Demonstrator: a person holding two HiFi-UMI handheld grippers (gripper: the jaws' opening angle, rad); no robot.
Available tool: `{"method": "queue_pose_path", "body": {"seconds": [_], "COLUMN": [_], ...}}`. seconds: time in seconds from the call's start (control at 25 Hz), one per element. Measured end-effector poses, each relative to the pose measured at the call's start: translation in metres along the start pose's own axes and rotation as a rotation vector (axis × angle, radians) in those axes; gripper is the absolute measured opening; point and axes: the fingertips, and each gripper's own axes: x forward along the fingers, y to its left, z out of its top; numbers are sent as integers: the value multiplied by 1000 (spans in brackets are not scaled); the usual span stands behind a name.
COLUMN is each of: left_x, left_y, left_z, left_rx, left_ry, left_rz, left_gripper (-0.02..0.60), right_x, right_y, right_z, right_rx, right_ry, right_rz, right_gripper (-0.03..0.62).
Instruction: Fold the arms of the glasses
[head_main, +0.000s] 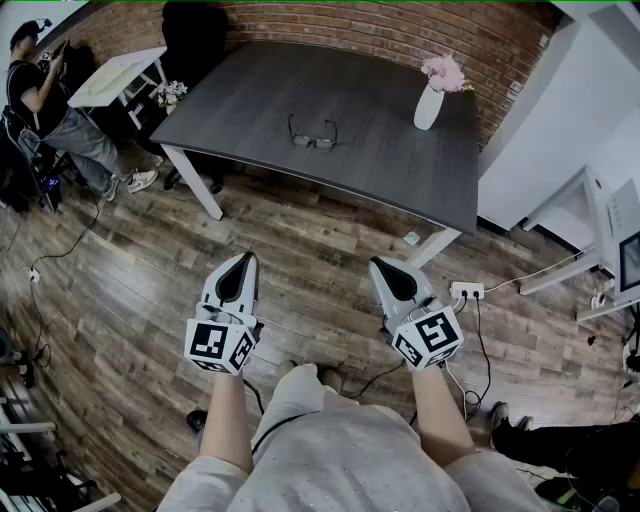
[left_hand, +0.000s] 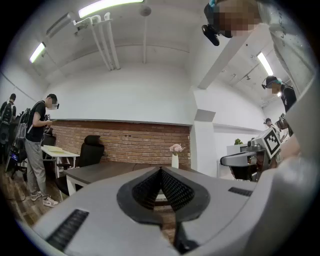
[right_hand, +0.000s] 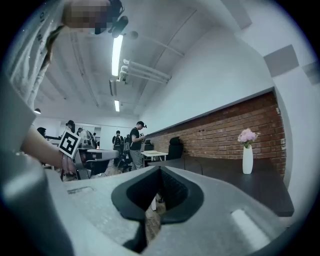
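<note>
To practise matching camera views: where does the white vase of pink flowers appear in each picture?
Head view: vase upper right, on the dark table.
Left gripper view: vase near the centre.
Right gripper view: vase right of centre.
Shared landmark: the brick wall behind it.

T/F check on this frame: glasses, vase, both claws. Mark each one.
1. The glasses lie on the dark table with their arms unfolded. True.
2. The left claw grips the glasses. False: it is shut on nothing, held over the wooden floor short of the table.
3. The white vase on the table holds pink flowers. True.
4. The right claw is wide open. False: it is shut and empty.
</note>
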Motion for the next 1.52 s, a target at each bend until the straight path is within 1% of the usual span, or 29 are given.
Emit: {"method": "queue_pose_path", "body": {"seconds": [0.24,0.56,0.8,0.88,1.2,1.28,1.32,1.4,1.44,1.52], "left_x": [23,67,101,114,168,183,191,207,215,233], "left_y": [5,16,45,56,98,108,113,124,130,141], "left_z": [-8,-13,-16,-17,-31,-35,-38,-42,-44,-46], "left_rx": [15,9,8,7,-23,-26,-26,-32,-37,-43], "left_ry": [6,17,1,3,32,48,57,74,81,90], "left_rz": [-5,-32,-7,-7,-12,-21,-28,-43,-49,-58], "left_gripper": [-2,-2,-2,-2,3,15,30,87,102,114], "right_x": [15,41,78,93,155,172,180,197,206,221], "right_y": [-13,-44,-67,-74,-106,-115,-119,-128,-132,-142], "right_z": [-1,-5,-6,-6,-19,-21,-22,-26,-28,-31], "right_rx": [-18,9,9,9,37,44,48,55,60,66], "right_ry": [-3,1,-6,1,41,49,52,63,70,82], "right_rz": [0,-17,-27,-24,-21,-27,-31,-38,-41,-50], "right_gripper": [0,0,2,57,61,71,72,80,80,83]}}
